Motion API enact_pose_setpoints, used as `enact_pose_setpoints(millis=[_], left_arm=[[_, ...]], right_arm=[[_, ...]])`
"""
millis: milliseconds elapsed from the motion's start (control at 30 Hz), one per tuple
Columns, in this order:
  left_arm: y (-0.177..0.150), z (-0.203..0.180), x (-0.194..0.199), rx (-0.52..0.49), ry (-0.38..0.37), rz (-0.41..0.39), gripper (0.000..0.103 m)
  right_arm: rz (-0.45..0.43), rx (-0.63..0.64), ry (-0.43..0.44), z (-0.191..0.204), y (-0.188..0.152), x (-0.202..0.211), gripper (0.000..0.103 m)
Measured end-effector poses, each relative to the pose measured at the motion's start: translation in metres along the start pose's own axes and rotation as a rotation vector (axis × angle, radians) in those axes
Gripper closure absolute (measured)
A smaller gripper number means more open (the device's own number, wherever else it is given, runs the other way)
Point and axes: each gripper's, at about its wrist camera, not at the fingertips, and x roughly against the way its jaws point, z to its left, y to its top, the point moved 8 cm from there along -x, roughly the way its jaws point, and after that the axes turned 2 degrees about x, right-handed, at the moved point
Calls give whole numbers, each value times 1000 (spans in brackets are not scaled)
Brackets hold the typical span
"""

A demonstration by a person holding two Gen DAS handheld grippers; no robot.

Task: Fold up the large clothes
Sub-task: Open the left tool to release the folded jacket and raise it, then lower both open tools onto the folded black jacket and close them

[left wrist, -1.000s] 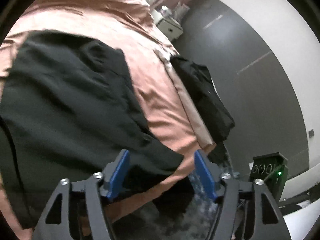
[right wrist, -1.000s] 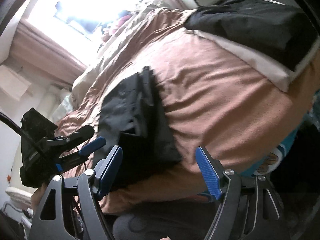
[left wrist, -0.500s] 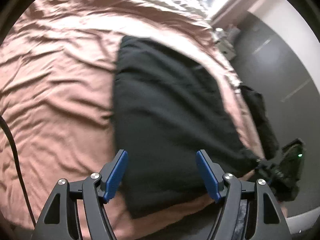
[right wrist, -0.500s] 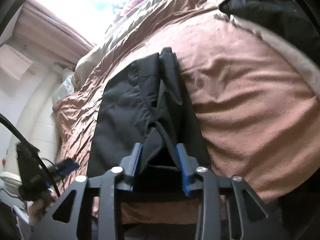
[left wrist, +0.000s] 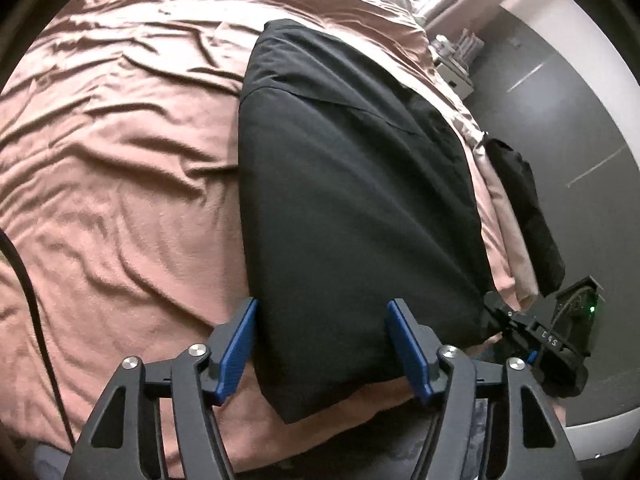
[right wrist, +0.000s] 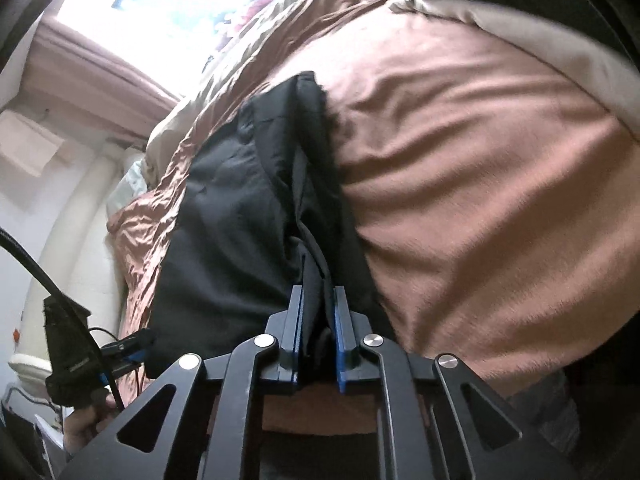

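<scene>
A large black garment [left wrist: 352,184] lies folded lengthwise on the pink-brown bedsheet [left wrist: 120,160], running from the near bed edge toward the far end. My left gripper [left wrist: 322,336] is open, its blue pads on either side of the garment's near left corner, just above it. My right gripper [right wrist: 318,312] is shut on the garment's near right corner [right wrist: 316,280]; the garment [right wrist: 240,220] stretches away from it. The right gripper also shows in the left wrist view [left wrist: 516,320] at the garment's right edge.
A second dark garment [left wrist: 524,208] lies on a beige cloth [left wrist: 504,216] at the bed's right edge. A small white nightstand [left wrist: 452,68] stands at the far right. Dark wall panels and a device with a green light [left wrist: 580,304] are on the right. A bright window [right wrist: 180,12] is beyond the bed.
My right gripper closed onto the garment's near corner. My left gripper swung left and now faces along the garment, still open over its near left corner.
</scene>
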Motion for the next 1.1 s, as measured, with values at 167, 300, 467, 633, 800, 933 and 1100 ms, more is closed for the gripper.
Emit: enact_pose_setpoints(millis=[167, 300, 467, 633, 800, 933, 1100], left_arm=[[-6, -10, 2, -38, 44, -18, 37], [-8, -14, 3, -37, 45, -23, 37], [-7, -19, 12, -55, 29, -18, 37], [2, -8, 27, -24, 3, -44, 36], [18, 7, 32, 42, -31, -60, 31], [31, 19, 27, 79, -40, -52, 30], [47, 31, 16, 103, -43, -50, 30]], right_arm=[[-15, -39, 21, -8, -2, 6, 94], [-33, -9, -10, -5, -3, 9, 94], [-35, -19, -15, -4, -3, 15, 93], [-17, 13, 37, 10, 10, 24, 89], [-22, 109, -11, 22, 27, 33, 37], [-4, 145, 8, 25, 47, 32, 29], [71, 156, 32, 21, 72, 6, 29]])
